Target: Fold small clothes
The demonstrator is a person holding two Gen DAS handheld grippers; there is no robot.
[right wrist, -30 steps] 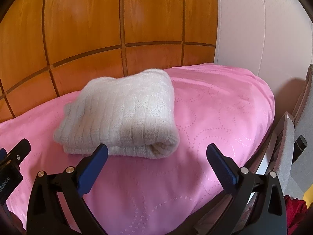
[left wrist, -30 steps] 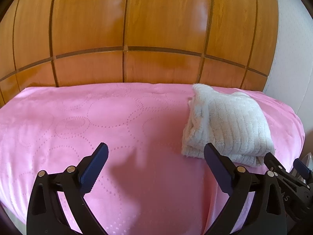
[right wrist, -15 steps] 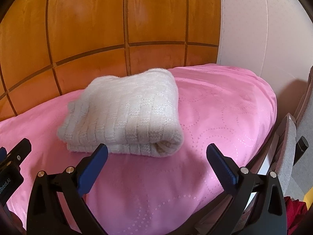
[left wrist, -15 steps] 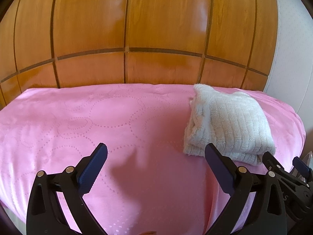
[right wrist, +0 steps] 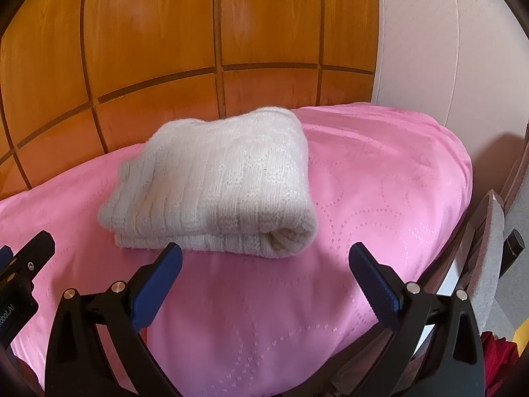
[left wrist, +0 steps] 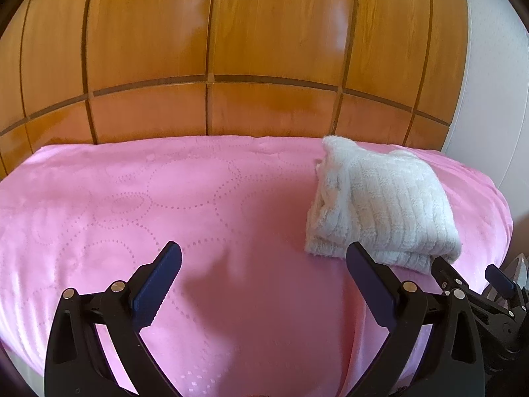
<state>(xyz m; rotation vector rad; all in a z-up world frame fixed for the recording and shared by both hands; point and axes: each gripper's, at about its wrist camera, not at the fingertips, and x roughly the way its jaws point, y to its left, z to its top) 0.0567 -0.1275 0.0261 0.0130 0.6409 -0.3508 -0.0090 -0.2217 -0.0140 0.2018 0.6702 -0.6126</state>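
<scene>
Right wrist: folded white knit (right wrist: 215, 185) on pink bedspread (right wrist: 380, 198); claw (right wrist: 264, 258) spread.

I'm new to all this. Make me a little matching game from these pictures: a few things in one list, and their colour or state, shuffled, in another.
Things:
1. knit garment
2. bed cover
3. panelling
4. left hand-held gripper

Colour or state:
A. glossy orange-brown wood
B. open, holding nothing
C. white, folded into a bundle
D. pink, with dotted ring patterns

Pairs: 1-C, 2-D, 3-A, 4-B
</scene>
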